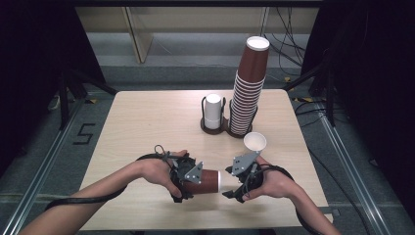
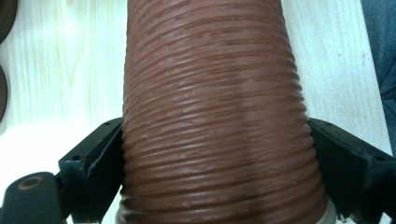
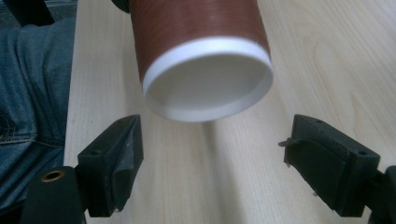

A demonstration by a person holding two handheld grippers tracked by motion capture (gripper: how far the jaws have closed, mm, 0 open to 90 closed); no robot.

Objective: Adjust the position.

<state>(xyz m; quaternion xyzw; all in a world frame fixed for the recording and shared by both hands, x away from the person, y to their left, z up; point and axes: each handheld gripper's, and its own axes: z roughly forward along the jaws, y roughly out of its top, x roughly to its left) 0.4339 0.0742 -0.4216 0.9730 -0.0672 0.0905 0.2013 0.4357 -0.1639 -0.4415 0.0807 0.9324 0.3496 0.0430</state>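
Observation:
A brown ribbed paper cup lies on its side just above the table's near edge, with my left gripper shut on its wide end. In the left gripper view the cup sits between both jaws of the left gripper, pressed on either side. Its white-rimmed narrow end points at my right gripper, whose jaws stand apart with nothing between them. The right gripper sits just right of that end, not touching it.
A tall stack of brown cups and an upside-down white cup stand in a dark double holder at the table's far middle. A white cup with its mouth up is just beyond my right hand. Bare wood lies to the left.

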